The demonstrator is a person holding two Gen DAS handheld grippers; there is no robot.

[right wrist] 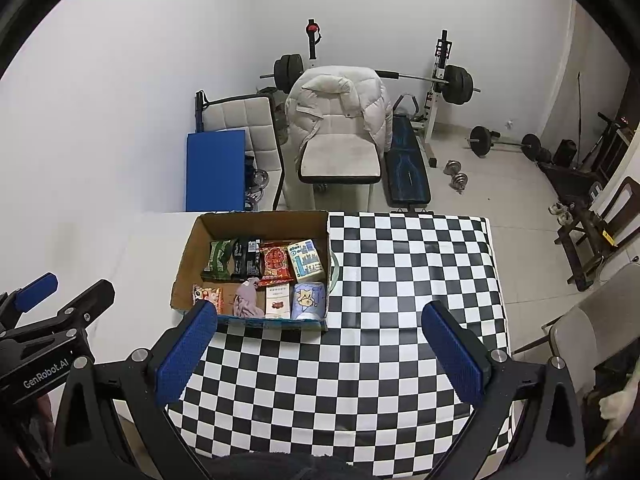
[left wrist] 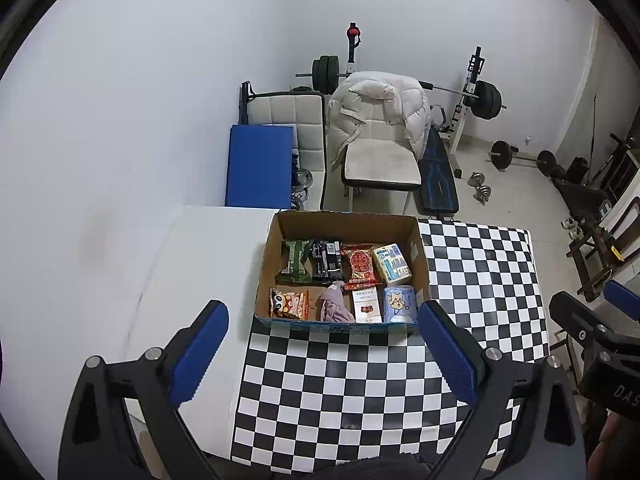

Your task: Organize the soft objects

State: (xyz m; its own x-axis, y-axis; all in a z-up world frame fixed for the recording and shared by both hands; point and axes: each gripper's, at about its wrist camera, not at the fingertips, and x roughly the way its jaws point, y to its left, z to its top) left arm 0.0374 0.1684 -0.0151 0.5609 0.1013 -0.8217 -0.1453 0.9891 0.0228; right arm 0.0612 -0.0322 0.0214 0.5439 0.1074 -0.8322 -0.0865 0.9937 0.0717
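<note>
1. Box point(left wrist: 414, 256): one open cardboard box stands on the table, straddling the edge of the checkered mat point(left wrist: 480, 280). It holds eight items in two rows.
2. Back row, four items: green packet point(left wrist: 295, 261), black packet point(left wrist: 326, 260), red packet point(left wrist: 361, 266), pale tissue pack point(left wrist: 392, 263).
3. Front row, four items: orange snack bag point(left wrist: 289, 303), mauve cloth point(left wrist: 334, 304), white-and-red carton point(left wrist: 366, 305), blue tissue pack point(left wrist: 399, 302).
4. Left gripper point(left wrist: 322, 344): one unit, fingers spread wide, holding nothing. It hovers above the table at the near side of the box, and the box front shows between its blue pads point(left wrist: 200, 354).
5. Right gripper point(right wrist: 320, 344): one unit, fingers spread wide, holding nothing. It hovers above the mat, just right of the box's near corner.
6. Table point(left wrist: 200, 248): white top, with the black-and-white mat covering its right part.
7. Room: white wall, tiled floor, two pale chairs, one carrying a white jacket point(left wrist: 376, 108); one weight bench point(left wrist: 438, 178); one racked barbell point(left wrist: 486, 100).
</note>
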